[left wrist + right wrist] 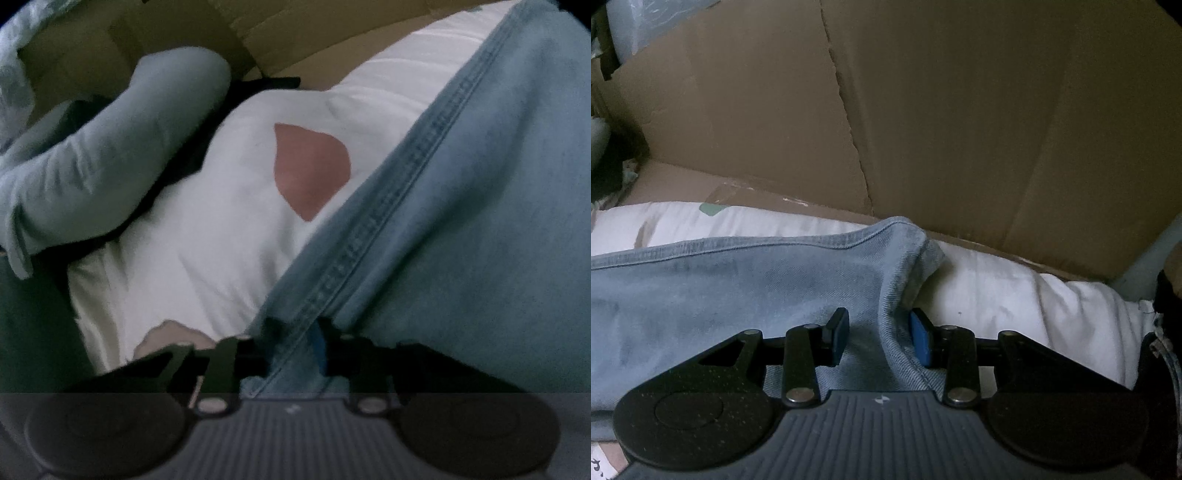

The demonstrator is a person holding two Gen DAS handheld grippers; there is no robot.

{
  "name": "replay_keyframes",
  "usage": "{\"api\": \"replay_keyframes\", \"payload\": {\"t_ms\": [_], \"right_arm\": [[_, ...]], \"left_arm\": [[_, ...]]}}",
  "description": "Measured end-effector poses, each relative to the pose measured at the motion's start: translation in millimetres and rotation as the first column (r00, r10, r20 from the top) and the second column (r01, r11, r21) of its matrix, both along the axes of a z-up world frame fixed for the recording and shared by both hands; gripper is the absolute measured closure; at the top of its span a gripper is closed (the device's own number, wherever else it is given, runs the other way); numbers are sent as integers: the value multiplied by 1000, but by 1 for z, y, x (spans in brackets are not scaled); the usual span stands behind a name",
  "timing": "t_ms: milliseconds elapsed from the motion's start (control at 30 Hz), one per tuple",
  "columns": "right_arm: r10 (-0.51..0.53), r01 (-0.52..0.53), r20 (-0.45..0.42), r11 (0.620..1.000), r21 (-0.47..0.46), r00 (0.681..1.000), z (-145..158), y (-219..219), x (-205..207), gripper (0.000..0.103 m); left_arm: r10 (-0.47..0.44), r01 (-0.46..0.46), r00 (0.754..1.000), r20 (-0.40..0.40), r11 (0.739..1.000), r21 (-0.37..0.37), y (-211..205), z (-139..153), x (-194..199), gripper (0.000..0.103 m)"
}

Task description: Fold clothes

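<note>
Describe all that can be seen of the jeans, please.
The jeans are light blue denim, faded, with darker smudges. A double-stitched seam runs along one leg; a hemmed edge shows in the right view. They lie spread on a white sheet. The left gripper straddles the seam, and the right gripper straddles a raised fold.

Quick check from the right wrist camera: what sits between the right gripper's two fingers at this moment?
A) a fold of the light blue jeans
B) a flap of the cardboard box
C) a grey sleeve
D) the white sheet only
A: in the right wrist view a ridge of the jeans rises between the fingers of the right gripper, with the white sheet lying off to one side.
</note>
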State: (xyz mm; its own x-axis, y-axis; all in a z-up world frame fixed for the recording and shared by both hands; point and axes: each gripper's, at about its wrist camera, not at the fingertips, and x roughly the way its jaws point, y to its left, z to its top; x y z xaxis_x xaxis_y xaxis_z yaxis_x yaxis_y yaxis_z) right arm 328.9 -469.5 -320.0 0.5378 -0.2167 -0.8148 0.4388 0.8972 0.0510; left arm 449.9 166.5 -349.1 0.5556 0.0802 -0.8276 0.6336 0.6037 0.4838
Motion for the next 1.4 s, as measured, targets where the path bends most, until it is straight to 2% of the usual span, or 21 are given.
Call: {"api": "replay_keyframes", "payload": {"t_ms": [133,300,600,800,900,1000,1100,1267,1367,1400], "right_arm": [[13,-13,-1,1000,-9,1000,1,-1,0,60],[33,-34,-5,999,-32,999,2,0,1,60],[69,-70,-10,994,-79,998,9,8,8,59],[92,-91,-3,986,-142,996,19,19,20,56],[77,-81,-26,981,-176,997,19,17,23,56],[20,-29,-43,979,-204,999,18,9,22,56],[-24,18,-27,977,-212,999,23,3,16,56],[33,-30,12,981,-191,999,31,6,15,55],[57,-60,-22,979,-197,998,26,9,26,54],[48,-53,-29,979,-195,998,24,6,29,53]], "left_arm": [[20,-20,998,66,1000,6,-2,4,-4,90],[97,-95,984,149,995,-20,-7,8,1,91],[205,-187,964,169,976,-115,-1,0,6,90],[239,-218,958,156,965,-143,1,-3,14,89],[273,-246,951,149,953,-174,4,-1,16,89],[302,-273,943,139,943,-191,3,6,15,88],[290,-255,947,140,941,-223,2,18,10,86],[205,-164,972,114,942,-294,-23,31,3,83],[123,-92,989,83,947,-309,-47,28,2,72],[92,-65,993,75,949,-307,-56,26,2,66]]}}
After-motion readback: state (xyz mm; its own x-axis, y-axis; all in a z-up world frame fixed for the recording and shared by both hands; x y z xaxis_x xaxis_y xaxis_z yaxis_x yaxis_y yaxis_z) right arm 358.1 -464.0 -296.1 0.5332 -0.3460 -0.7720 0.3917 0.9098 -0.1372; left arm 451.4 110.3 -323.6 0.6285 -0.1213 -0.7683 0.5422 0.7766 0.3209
